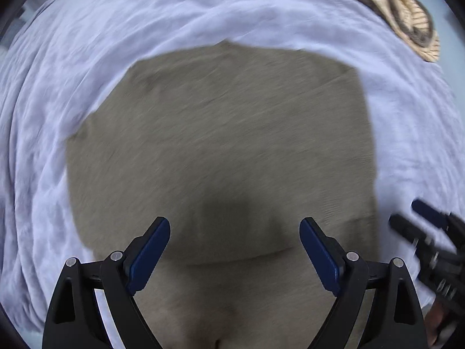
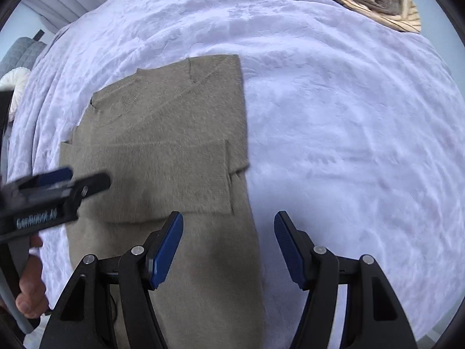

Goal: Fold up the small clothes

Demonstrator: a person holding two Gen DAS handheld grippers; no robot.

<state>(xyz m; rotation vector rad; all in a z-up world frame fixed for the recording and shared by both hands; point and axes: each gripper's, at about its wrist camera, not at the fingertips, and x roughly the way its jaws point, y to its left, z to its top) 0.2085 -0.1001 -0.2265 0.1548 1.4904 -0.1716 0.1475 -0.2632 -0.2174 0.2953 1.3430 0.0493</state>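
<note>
2 grippers are in view over a taupe knit sweater [image 2: 162, 151] that lies flat on a bed covered by a white textured bedspread [image 2: 334, 116]. The sweater is partly folded: 1 sleeve lies across its body, with the cuff edge near the garment's right side, and the ribbed collar sits at the far end.

The left gripper [image 1: 234, 250] points straight down above the near part of the sweater. Its jaws stand wide apart, the blue pads [image 1: 151, 253] clear of the fabric, and nothing is between them.

The right gripper [image 2: 228, 247] hangs over the sweater's right edge, its jaws likewise spread and empty; 1 pad is above the knit, the other above the bedspread.

In the right wrist view a person's hand [image 2: 29, 285] grips the left gripper's handle, left of the sweater.

Beyond the sweater, at the far right of the bedspread, lies a heap of striped tan and grey-brown clothing [image 2: 377, 3].
</note>
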